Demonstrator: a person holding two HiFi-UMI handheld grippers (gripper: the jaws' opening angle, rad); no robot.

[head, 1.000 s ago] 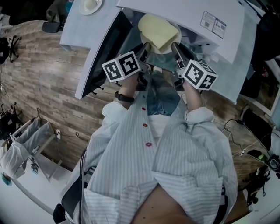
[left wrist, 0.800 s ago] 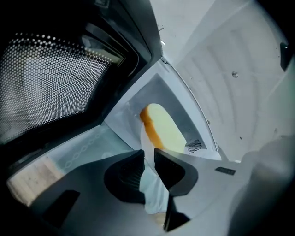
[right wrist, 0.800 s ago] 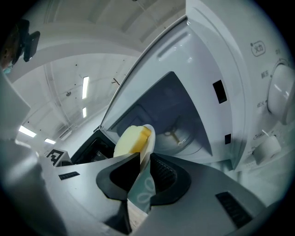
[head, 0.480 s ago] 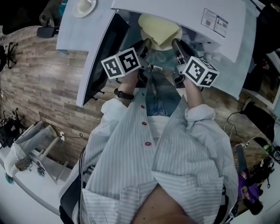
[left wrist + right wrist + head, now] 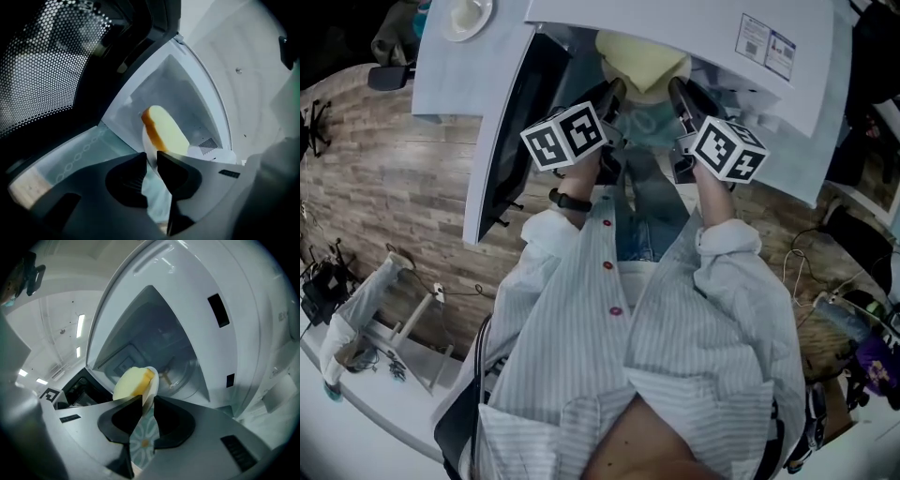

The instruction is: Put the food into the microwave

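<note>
Left tongs [image 5: 151,157] are clenched on one rim of the plate [image 5: 143,442]. Right tongs [image 5: 147,397] grip the opposite rim, so the plate is carried between the two. On it lies the food [image 5: 643,58] — a pale yellow slice with a browner edge. Plate and food are at the open mouth of the microwave [image 5: 703,33], the slice partly under its top. The door [image 5: 511,131] stands wide at the left. The microwave sits on a white table [image 5: 441,66].

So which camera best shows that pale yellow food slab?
Left gripper view: the pale yellow food slab shows side-on, browned edge included. In the right gripper view its claw hides part; the head view sees only the top.
</note>
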